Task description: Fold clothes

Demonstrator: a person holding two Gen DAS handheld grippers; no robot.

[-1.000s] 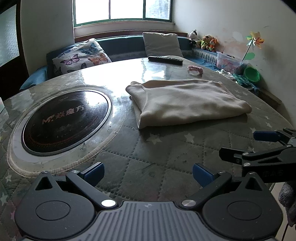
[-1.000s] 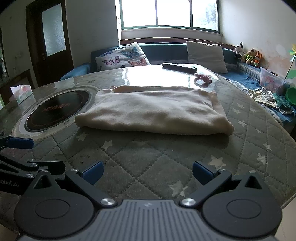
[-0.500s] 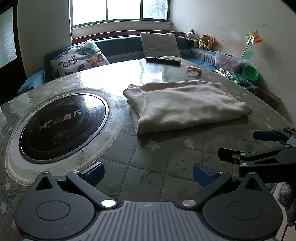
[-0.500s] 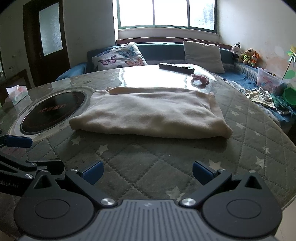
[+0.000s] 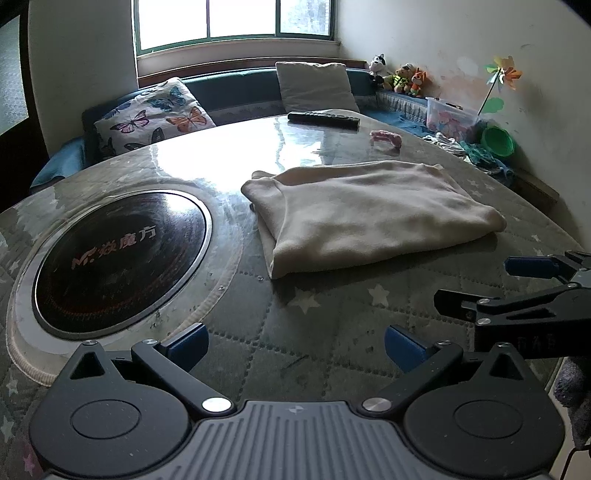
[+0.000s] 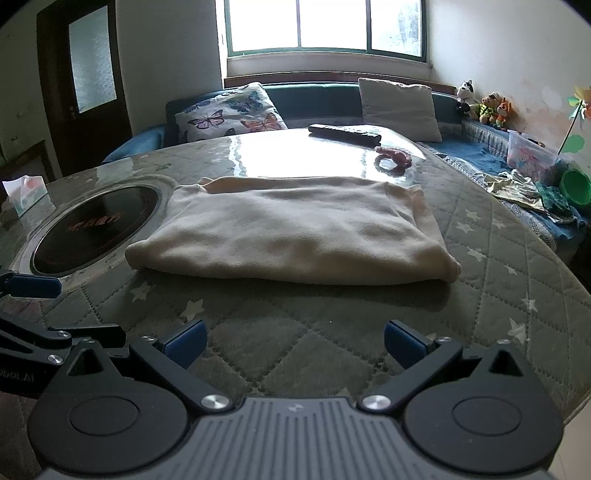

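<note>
Cream folded garment (image 6: 295, 229) lies ahead of both spread, empty tongs.

Bright window (image 6: 325, 24) backlight glares off table (image 5: 229, 155); edges warp.

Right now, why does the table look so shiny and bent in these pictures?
Left wrist view: window light glares white off the glossy table top, washing out its far half, and the fisheye lens bows the table edge and walls. Right wrist view: the same glare sits behind the folded cream garment, which casts a soft shadow toward the camera; corners go dark.
</note>
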